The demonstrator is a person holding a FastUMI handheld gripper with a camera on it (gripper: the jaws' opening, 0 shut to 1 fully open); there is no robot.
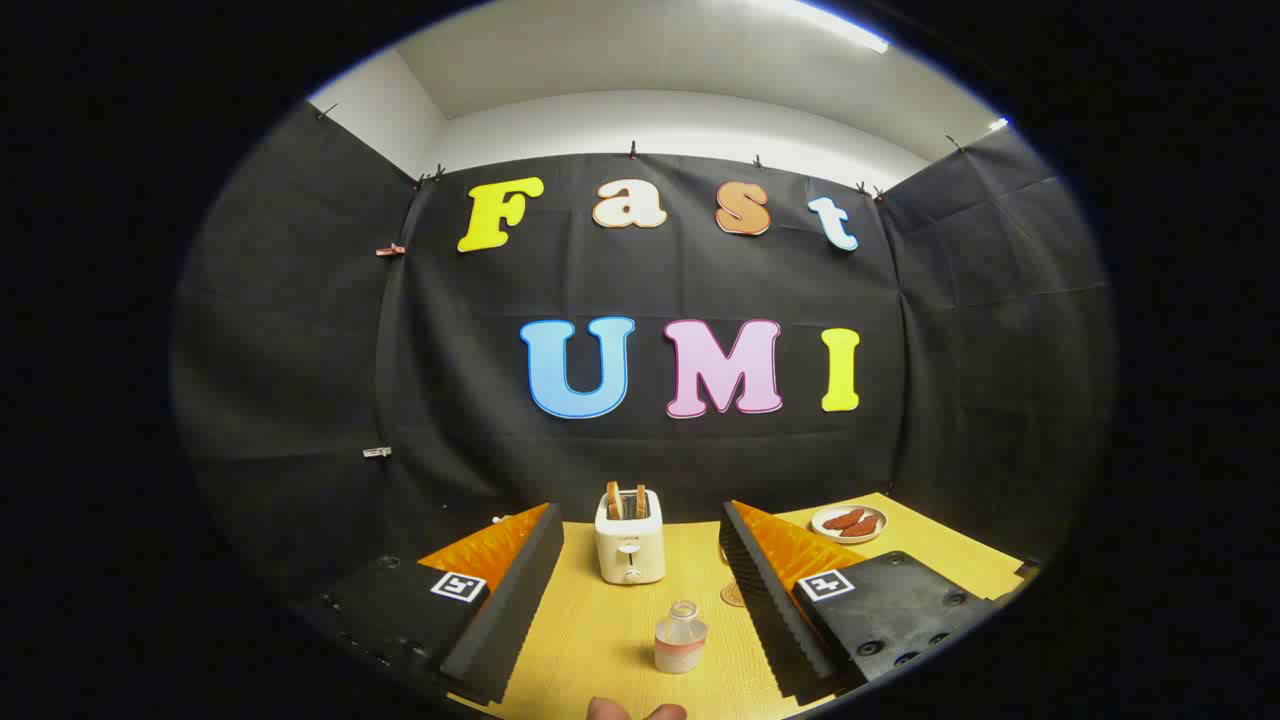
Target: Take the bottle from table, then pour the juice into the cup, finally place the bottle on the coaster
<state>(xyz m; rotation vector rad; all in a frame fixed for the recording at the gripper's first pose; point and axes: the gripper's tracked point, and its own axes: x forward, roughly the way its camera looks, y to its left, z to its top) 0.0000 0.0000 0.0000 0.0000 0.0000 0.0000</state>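
Hovering above the near part of the yellow table [590, 650], my gripper [640, 590] has its two fingers spread wide apart, clamped on nothing. Left finger [505, 600] and right finger [770, 600] angle outward toward the far side, each with a square marker tag on its body.

Bottle [681, 638]: small, clear, upright on the table, between my fingers and a little nearer the right one, touching neither. No cap visible on its open neck. Pale pinkish liquid fills its lower part.

Coaster [734, 594]: a round tan disc lying flat on the table, just beyond the bottle to the right, partly hidden behind my right finger. Bottle is not on it.

Toaster [629, 548]: cream-coloured, standing farther back on the table, between the finger lines and left of the bottle. Two brown slices stick up from its slots.

Plate [849, 523]: small, white, at the far right of the table beyond my right finger, holding a couple of reddish-brown pieces of food; I cannot tell what they are.

Fingertips of a person's hand [635, 711] peek in at the very near edge, just nearer than the bottle.

Cup: partly hidden object behind my right finger near the coaster; cannot tell.
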